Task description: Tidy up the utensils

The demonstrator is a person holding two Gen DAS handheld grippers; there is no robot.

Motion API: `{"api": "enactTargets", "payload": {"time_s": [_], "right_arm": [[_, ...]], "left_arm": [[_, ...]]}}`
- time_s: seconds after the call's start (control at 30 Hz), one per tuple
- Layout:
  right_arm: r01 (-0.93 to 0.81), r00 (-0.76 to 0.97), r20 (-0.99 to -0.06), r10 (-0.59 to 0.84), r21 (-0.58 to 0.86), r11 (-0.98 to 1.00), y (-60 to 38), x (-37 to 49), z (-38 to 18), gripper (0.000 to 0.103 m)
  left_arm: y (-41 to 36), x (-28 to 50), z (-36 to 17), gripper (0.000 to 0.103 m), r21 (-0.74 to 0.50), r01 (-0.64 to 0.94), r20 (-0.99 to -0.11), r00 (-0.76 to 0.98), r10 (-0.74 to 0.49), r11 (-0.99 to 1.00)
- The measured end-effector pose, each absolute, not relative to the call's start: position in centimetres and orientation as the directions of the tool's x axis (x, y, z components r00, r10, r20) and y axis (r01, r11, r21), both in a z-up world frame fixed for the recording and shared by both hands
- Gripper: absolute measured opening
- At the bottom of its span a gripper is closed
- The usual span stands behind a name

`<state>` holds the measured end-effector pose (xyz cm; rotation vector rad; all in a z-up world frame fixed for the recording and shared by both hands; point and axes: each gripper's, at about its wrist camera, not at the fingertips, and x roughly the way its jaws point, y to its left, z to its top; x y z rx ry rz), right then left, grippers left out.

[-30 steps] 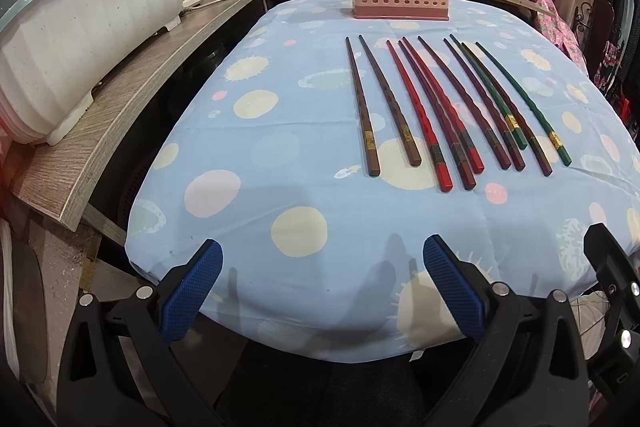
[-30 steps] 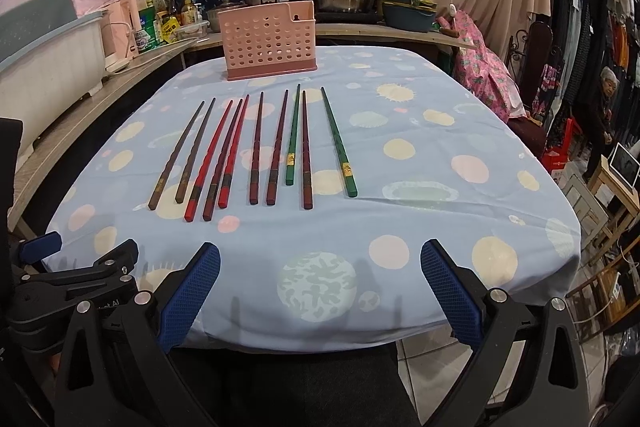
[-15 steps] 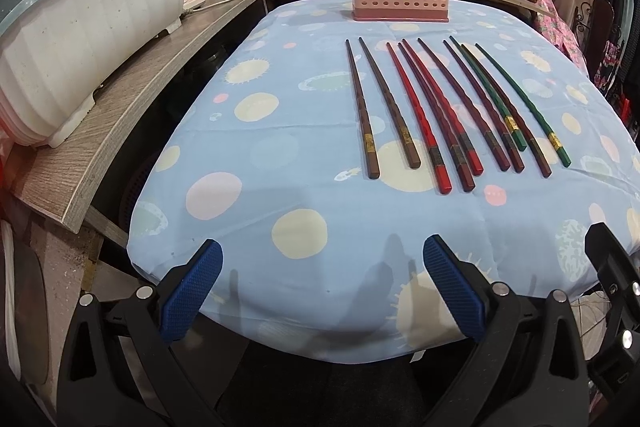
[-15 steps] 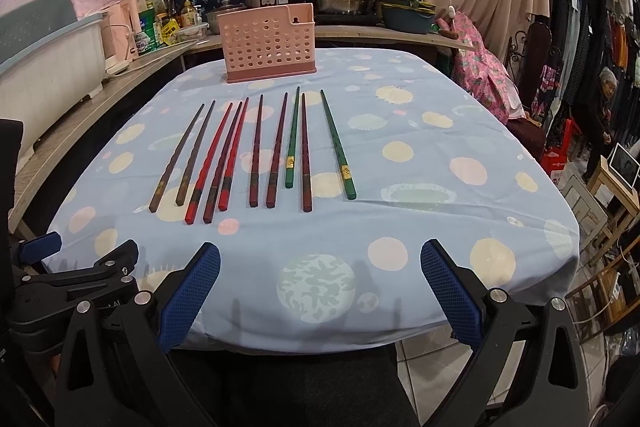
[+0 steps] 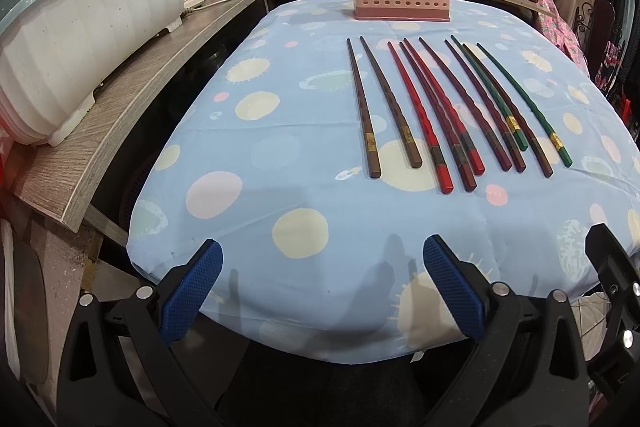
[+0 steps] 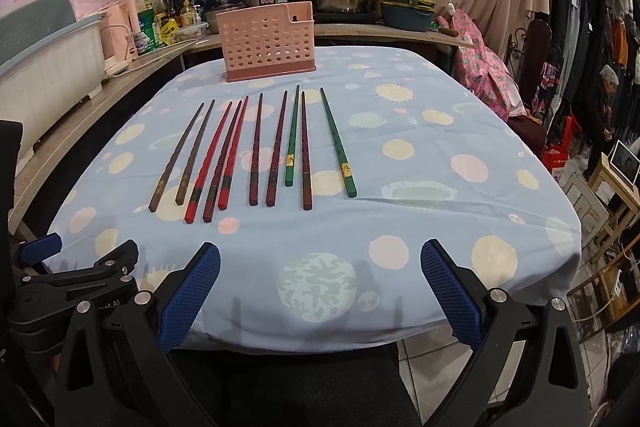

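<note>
Left gripper [image 5: 320,283] and right gripper [image 6: 320,283] spread wide, blue pads apart, pinching nothing, hovering side by side at the near edge of the table [image 6: 460,267], well short of anything to grasp

Next to no change over the last second: same pose, same framing, chopsticks unmoved. Reads as a pause before the first reach, so the sorting looks not yet begun, with every stick left to handle

Ten chopsticks [image 6: 256,151] laid flat in a rough fan on the blue spotted cloth, thick ends toward the grippers, tips toward the pink perforated holder [image 6: 267,41] standing upright near the far edge, apart from the tips. From left: two brown, then red and dark ones lying close together, two maroon, then green [image 6: 292,139], a dark one just beside it, and a second green [image 6: 338,143] set slightly apart. Pairs mixed, so probably matched by colour before going into the holder. Slender and smooth, likely to roll or slip under a pinch
</note>
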<state>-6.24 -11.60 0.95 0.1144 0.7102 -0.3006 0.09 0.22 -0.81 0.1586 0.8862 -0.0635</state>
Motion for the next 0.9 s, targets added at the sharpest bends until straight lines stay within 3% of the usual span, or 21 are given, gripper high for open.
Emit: {"api": "enactTargets", "payload": {"time_s": [0.9], "right_arm": [[0.369, 0.713, -0.658, -0.241, 0.060, 0.928, -15.9, -2.8, 0.2, 0.096]], "left_arm": [[0.9, 6.1, -1.9, 0.096, 0.020, 0.085, -0.800, 0.599, -0.035, 0.996]]}}
